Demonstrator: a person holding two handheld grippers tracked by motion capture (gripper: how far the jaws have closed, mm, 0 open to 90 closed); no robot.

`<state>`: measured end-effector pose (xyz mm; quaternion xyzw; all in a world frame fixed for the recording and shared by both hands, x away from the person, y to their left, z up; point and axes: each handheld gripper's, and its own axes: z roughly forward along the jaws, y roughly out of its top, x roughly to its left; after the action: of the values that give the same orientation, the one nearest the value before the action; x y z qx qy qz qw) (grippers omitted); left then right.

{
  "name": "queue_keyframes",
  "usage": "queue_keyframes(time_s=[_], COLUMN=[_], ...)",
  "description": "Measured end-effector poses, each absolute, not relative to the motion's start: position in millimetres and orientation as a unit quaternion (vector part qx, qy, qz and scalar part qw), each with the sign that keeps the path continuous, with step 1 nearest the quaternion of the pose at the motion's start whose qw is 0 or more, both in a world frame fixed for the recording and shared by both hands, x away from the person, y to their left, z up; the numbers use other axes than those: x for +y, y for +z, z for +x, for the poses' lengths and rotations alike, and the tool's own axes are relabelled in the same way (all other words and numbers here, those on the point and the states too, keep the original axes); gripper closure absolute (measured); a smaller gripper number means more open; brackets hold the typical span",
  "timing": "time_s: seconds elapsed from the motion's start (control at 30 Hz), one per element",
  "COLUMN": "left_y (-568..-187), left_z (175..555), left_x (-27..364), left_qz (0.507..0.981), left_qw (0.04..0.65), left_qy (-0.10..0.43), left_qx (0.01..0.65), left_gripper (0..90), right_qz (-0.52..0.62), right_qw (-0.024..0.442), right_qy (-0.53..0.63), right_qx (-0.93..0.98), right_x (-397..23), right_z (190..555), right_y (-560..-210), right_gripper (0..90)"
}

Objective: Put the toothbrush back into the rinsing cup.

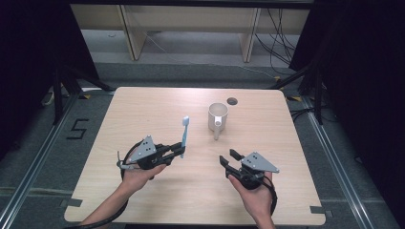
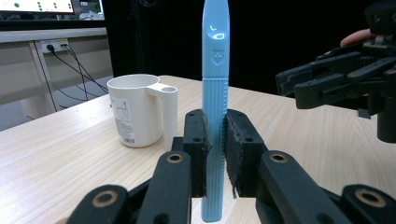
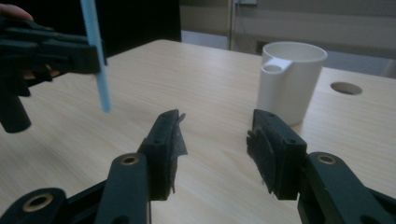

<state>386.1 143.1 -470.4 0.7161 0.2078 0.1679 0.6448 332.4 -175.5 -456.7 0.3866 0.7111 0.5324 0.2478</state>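
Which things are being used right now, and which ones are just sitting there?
In use:
- blue toothbrush, pinched upright in the left tongs
- white cup, nearest the toothbrush
- right tongs, open, nothing between them

Just there:
- round hole in the table
- floor cables

- A light wooden surface (image 1: 191,191) with rounded corners and a round cable hole (image 1: 232,101) near its far edge is seen on a grey floor (image 1: 43,157).
- A black "5" (image 1: 78,129) is marked on the floor at the left.
- Black curtains (image 1: 28,57) are hung on both sides.
- Beige furniture panels (image 1: 191,19) and loose black cables (image 1: 279,43) are seen behind.
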Motion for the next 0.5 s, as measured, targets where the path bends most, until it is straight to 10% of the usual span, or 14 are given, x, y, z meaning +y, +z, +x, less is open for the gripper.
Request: queue_keyframes(time_s=[0.5], left_y=[-471.9], left_z=[386.0], left_x=[127.8], left_qz=[0.713], left_qw=[0.645], left_qy=[0.168], left_qx=[0.218], left_gripper=[78.6], right_qz=[0.353], right_qw=[0.239], right_qy=[0.586], right_qx=[0.689], right_x=[-144.9], right_z=[339.7], right_y=[-433.2], right_gripper=[57.8])
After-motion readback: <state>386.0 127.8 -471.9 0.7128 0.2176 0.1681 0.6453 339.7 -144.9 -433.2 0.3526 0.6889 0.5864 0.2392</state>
